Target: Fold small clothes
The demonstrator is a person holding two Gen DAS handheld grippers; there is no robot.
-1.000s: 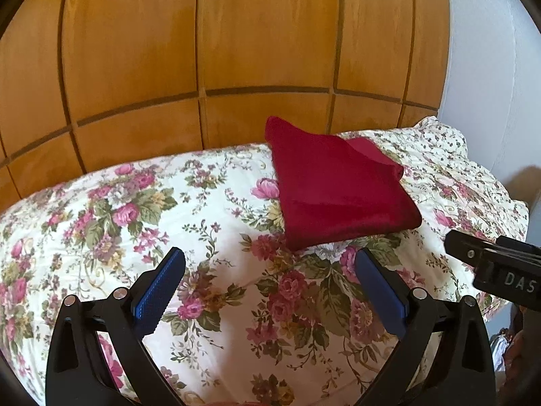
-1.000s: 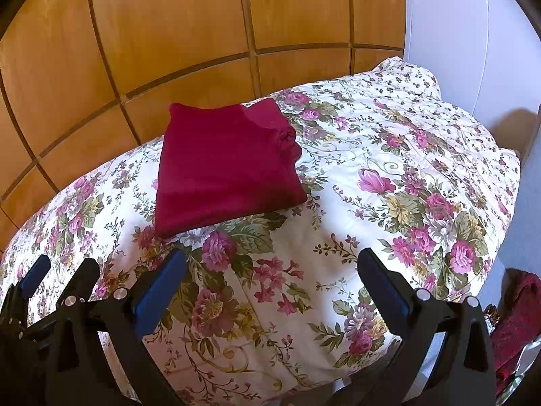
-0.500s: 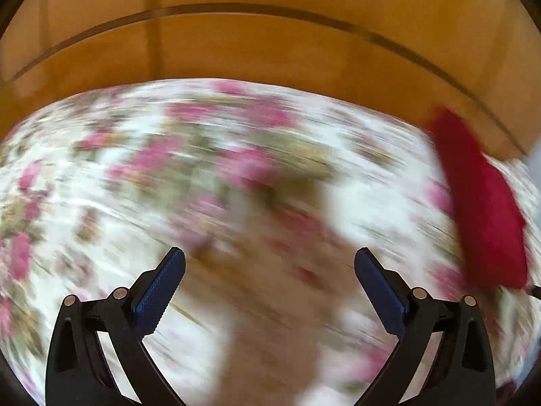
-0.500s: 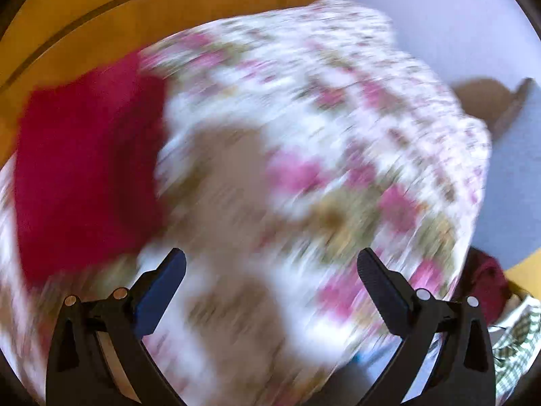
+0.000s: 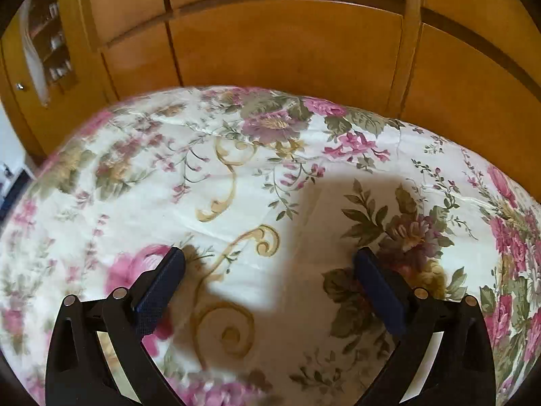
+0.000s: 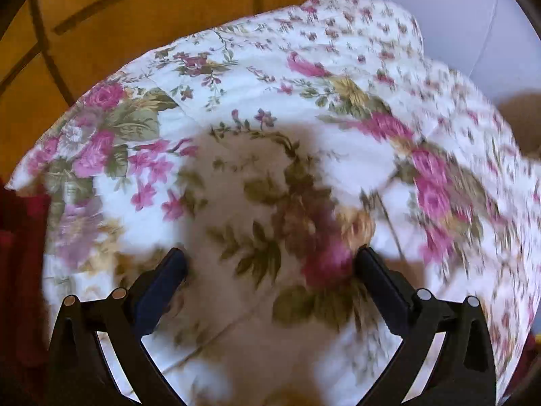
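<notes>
Both the left tongs [image 5: 268,265] and right tongs [image 6: 270,265] hang spread and empty over the quilt [image 5: 236,176], seemingly between garments, so the next move likely calls for fetching another piece, the red cloth [image 6: 20,253] lying far left of the right tongs.

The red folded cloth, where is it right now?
Only a dark red sliver of the red folded cloth shows at the right wrist view's far left edge, beside the floral bedspread; the left wrist view misses it.

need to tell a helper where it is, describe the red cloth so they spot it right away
Start from the floral bedspread in front of the wooden panelling. Follow it to its left edge in the right wrist view: the red cloth lies there. It is the only plain dark red thing beside the flowered print.
</notes>
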